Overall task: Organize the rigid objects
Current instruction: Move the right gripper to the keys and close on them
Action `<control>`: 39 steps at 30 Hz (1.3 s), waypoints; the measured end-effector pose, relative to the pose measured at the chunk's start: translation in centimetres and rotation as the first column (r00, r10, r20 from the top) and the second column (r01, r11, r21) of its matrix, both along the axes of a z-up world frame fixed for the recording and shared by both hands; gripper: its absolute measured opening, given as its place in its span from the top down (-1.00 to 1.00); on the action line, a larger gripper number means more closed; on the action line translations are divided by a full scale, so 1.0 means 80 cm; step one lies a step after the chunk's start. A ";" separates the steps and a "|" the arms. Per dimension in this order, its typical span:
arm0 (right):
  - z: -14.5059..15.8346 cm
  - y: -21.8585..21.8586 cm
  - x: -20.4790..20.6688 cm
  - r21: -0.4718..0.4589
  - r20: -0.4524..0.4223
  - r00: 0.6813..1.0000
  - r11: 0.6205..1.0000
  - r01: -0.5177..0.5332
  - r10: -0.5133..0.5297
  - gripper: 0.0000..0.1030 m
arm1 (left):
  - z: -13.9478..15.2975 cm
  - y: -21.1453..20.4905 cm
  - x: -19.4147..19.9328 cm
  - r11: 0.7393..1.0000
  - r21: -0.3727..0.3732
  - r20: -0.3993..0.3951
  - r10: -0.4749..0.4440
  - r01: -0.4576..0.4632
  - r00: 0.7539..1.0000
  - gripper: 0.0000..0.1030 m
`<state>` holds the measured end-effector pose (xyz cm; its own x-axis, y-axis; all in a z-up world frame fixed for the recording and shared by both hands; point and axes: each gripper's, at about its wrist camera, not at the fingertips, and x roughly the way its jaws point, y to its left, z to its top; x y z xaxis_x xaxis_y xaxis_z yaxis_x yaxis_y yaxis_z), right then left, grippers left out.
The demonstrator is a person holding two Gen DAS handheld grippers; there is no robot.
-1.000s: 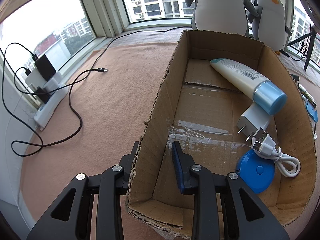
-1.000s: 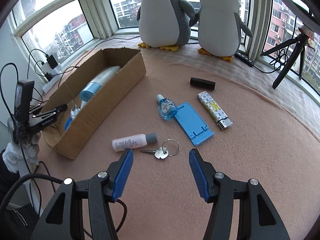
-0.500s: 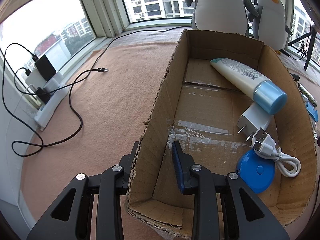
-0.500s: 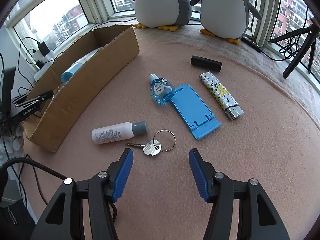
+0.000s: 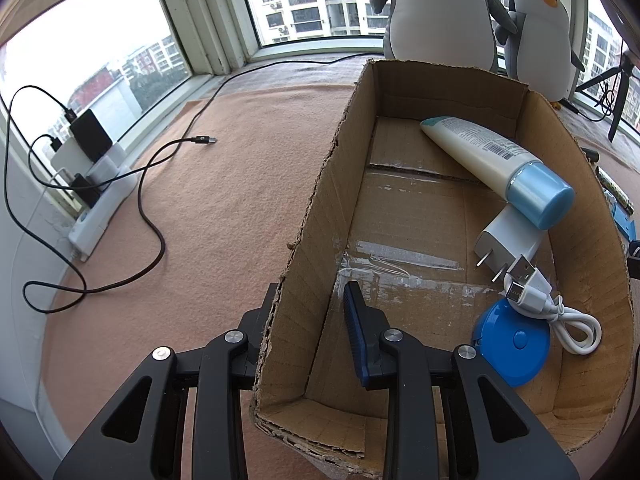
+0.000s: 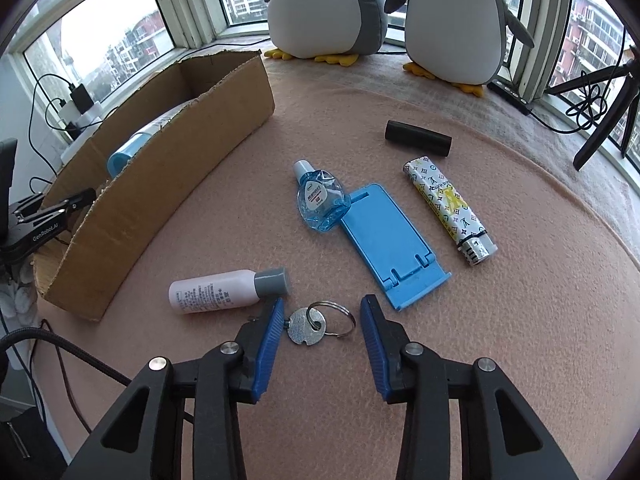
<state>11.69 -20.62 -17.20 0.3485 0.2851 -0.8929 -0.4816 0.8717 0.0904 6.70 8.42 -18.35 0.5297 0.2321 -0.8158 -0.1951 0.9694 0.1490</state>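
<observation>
- The right gripper (image 6: 320, 344) is low over the peach felt-covered table (image 6: 500, 320), its blue-padded jaws spread wide with a silver key on a split ring (image 6: 310, 325) lying between them, the key shaft hidden behind the left pad; whether that pad touches it cannot be told.
- At 11 o'clock from that gripper, just beside it, lies a pale pink plastic bottle with a grey cap (image 6: 224, 291); at 1 o'clock lies a flat blue plastic phone stand (image 6: 390, 240).
- A clear blue eye-drop bottle (image 6: 320, 202) rests against the stand's far corner; at 2 o'clock is a patterned white lighter (image 6: 450, 210), and beyond it a black cylinder (image 6: 418, 138).
- The left gripper (image 5: 310, 326) straddles the left wall of the brown cardboard box (image 5: 316, 216), one finger outside, one inside; jaws parted around the wall, contact unclear.
- Inside the box, at 1 to 3 o'clock: a cream tube with a light-blue cap (image 5: 492, 166), a white plug charger (image 5: 506, 240), a coiled white USB cable (image 5: 554, 304) and a round blue tape measure (image 5: 510, 344).
</observation>
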 end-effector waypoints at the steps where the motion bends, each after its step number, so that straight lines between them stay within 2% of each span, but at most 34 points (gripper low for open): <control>1: 0.000 0.001 -0.001 0.000 0.002 1.000 1.000 -0.004 0.004 0.46 | 0.000 0.000 0.000 1.000 0.001 0.000 -0.001 0.001 1.000 0.46; 6: 0.001 0.003 -0.005 0.014 -0.002 1.000 1.000 -0.007 0.007 0.60 | 0.000 0.000 0.000 1.000 0.000 0.000 0.000 0.000 1.000 0.46; 20: 0.001 -0.023 -0.006 0.048 -0.027 1.000 0.999 0.000 0.002 0.60 | 0.000 0.000 0.000 1.000 0.002 0.000 -0.001 0.001 1.000 0.46; 23: 0.001 -0.025 -0.005 0.053 -0.024 1.000 0.999 0.002 0.000 0.72 | 0.000 0.000 0.000 1.000 0.002 0.000 -0.001 0.001 1.000 0.46; 25: 0.001 -0.024 -0.005 0.056 -0.026 1.000 0.998 -0.001 0.002 0.90 | 0.000 0.000 0.000 1.000 0.002 0.000 -0.001 0.001 1.000 0.46; 30: 0.004 -0.020 -0.010 0.046 -0.016 1.000 0.999 -0.010 0.010 0.96 | 0.000 0.000 0.000 1.000 0.002 0.000 -0.001 0.001 1.000 0.46; 34: 0.016 -0.020 -0.013 0.047 0.009 1.000 0.999 -0.003 0.003 0.96 | -0.001 0.000 0.001 1.000 0.001 0.001 -0.001 0.001 1.000 0.46; 39: 0.053 -0.008 -0.021 0.042 0.079 0.996 0.998 -0.037 0.034 0.96 | -0.001 0.001 0.001 1.000 0.000 0.002 0.000 0.000 1.000 0.46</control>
<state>10.01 -21.25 -12.94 0.4061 0.3366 -0.8496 -0.5191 0.8501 0.0886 6.78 8.47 -18.40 0.5312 0.2324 -0.8148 -0.1953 0.9693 0.1492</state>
